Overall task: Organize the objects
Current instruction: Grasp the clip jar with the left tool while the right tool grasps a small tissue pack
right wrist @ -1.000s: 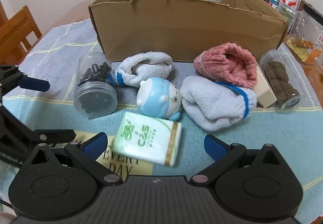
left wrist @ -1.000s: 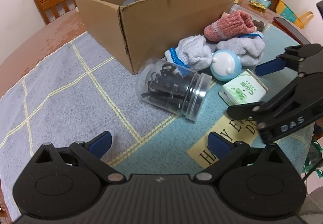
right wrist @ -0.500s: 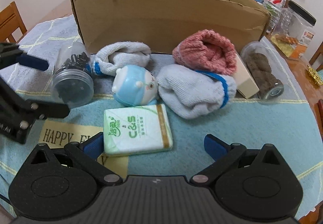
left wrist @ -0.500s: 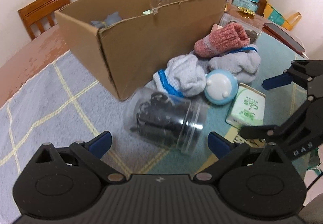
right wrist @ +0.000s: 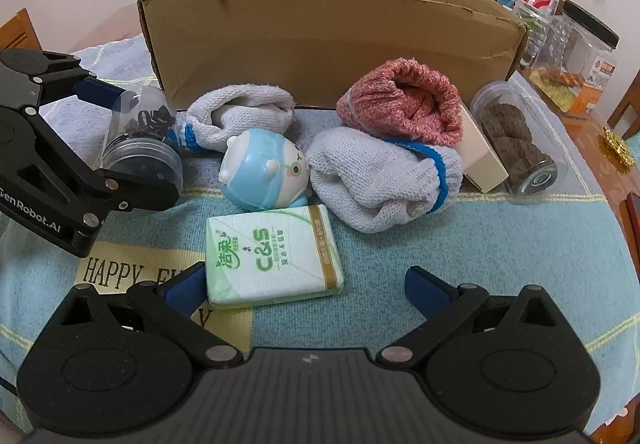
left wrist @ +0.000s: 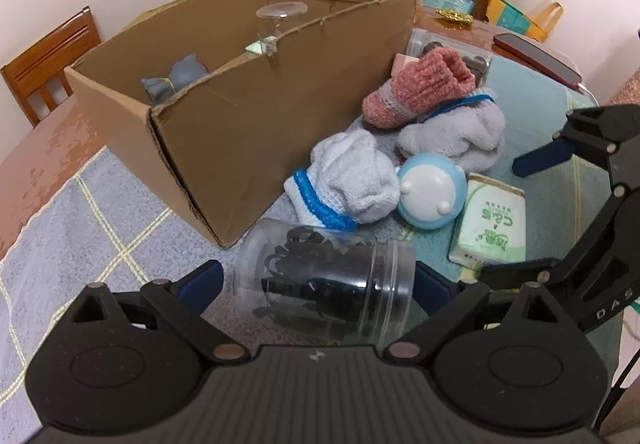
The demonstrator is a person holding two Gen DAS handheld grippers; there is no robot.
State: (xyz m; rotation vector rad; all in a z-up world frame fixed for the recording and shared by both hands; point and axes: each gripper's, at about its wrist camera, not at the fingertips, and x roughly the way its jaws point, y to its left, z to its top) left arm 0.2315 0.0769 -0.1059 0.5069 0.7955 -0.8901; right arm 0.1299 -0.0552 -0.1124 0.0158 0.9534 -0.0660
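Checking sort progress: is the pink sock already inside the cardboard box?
No, the pink sock lies on the tablecloth outside the cardboard box, resting on a grey sock in front of its wall.

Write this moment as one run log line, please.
left gripper: jaws just closing around clear jar | right gripper: open over tissue pack | box: behind
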